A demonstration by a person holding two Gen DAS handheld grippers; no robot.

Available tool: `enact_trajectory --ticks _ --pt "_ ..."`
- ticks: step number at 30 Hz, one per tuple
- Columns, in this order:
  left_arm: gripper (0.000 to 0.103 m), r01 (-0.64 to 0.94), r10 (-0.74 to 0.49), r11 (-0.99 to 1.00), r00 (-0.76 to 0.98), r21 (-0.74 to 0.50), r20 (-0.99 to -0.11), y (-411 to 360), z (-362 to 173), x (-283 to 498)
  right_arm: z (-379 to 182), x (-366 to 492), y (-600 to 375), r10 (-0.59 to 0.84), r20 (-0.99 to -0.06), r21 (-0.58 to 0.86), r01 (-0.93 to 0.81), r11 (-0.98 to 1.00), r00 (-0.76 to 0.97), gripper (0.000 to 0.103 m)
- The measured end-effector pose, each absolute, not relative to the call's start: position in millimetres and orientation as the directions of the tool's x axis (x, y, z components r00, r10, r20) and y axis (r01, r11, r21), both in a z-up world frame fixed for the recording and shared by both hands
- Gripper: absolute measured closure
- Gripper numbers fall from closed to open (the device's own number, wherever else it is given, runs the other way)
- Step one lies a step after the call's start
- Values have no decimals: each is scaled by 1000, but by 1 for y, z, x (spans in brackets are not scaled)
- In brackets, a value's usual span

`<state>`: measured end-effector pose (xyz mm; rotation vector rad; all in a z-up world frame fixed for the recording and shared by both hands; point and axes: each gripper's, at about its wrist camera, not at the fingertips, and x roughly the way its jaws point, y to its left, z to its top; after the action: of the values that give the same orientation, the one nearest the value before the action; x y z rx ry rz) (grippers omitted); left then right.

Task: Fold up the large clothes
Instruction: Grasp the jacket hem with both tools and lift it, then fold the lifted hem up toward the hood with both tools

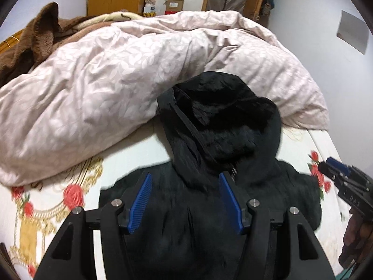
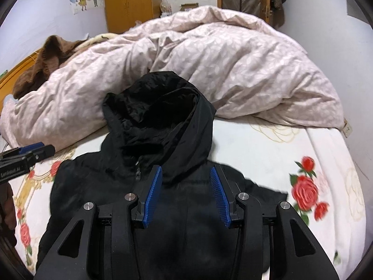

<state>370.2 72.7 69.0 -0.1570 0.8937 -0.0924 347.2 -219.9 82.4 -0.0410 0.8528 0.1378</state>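
Plainly, the black hooded jacket [image 1: 209,210] lies spread on the bed's rose-printed sheet [image 1: 58,200], its hood [image 1: 221,121] pointing away from the cameras and resting against the heaped pink duvet [image 1: 116,81]. A brown blanket [image 1: 35,46] sits bunched beyond the duvet. Both grippers hover above the jacket's shoulders: the left gripper [image 1: 185,200] has its jaws spread wide with nothing between them, and the right gripper [image 2: 185,196] likewise stands released and empty over the collar area.

Judging by the crinkled sheen of the shell, the jacket is probably a padded nylon garment: soft and limp, somewhat bulky, light for its size, and likely slippery between ribbed pads. It will sag and slide rather than hold a crease, so a pinch on a single thin layer may slip. Firmer holds would be the seamed edges at the shoulders or sleeve tops, one per gripper, where the fabric is thickest. The puffy hood will probably need flattening or tucking inward first.
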Motion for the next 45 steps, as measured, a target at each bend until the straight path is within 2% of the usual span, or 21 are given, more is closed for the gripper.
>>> enact_trajectory --ticks 9,13,15,17,18,19,20,26,31,35,39,45 --pt "41 -32 -59 995 606 -98 -793 69 22 486 41 457 -226 93 -787 27 -117 993 610 58" --pt "42 -27 -57 995 616 -94 -786 65 7 521 28 500 -226 93 -790 29 -113 993 606 58" --pt "53 -21 -56 996 626 -89 -778 62 3 531 22 518 -225 106 -795 48 -113 992 598 59" --pt "87 -18 -62 996 613 -92 -788 59 -4 541 13 535 -225 100 -817 51 -102 993 567 59" --pt "91 -22 -64 995 605 -98 -794 59 -7 543 10 540 -226 99 -825 55 -95 994 557 73" --pt "95 -24 -73 994 607 -110 -791 60 -8 541 8 542 -227 104 -830 63 -92 994 548 92" --pt "97 -26 -74 993 614 -114 -786 61 -7 538 8 541 -228 113 -830 76 -91 993 547 92" --pt "99 -19 -127 980 712 -199 -690 81 35 476 52 490 -236 192 -742 140 -132 981 642 95" --pt "99 21 -191 959 782 -282 -593 89 82 396 97 407 -249 251 -660 203 -154 967 708 96" --pt "99 39 -233 939 804 -342 -547 91 98 330 107 333 -262 278 -627 253 -148 956 728 96" --pt "99 45 -248 937 785 -348 -568 87 84 273 91 278 -275 288 -650 293 -118 949 703 96" --pt "97 -16 -226 947 675 -321 -702 91 27 222 31 219 -283 300 -751 326 -65 943 588 95"
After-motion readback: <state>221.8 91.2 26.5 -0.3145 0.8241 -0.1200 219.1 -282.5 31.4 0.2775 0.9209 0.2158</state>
